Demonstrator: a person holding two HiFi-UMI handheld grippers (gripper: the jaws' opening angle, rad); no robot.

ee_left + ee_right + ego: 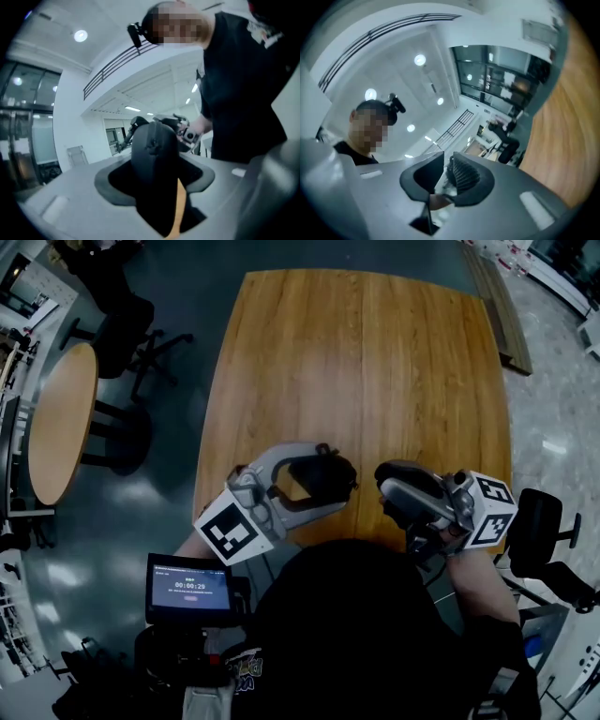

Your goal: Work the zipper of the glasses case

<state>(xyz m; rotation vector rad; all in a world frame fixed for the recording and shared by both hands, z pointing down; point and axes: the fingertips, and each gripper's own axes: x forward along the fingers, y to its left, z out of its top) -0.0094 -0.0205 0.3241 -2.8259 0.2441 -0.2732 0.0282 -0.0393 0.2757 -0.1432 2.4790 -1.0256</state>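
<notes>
Black shell, likely hard, light, bit slick: glasses case point(317, 470). Squeezed across middle by left gripper point(333, 474), close to body. Just beside: right gripper point(386, 486), barely open, nothing inside. Best to pinch small zipper tab, pull gently along seam. Tab too small to see. Below and beyond: wooden table point(356, 352).

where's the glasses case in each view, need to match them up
head view: glasses case low centre, gripped in the left tool, over the wooden table.
left gripper view: dead centre, a dark shape clamped between the jaws.
right gripper view: not in it.
shared landmark: the wooden table, also along the right gripper view's right edge.
</notes>
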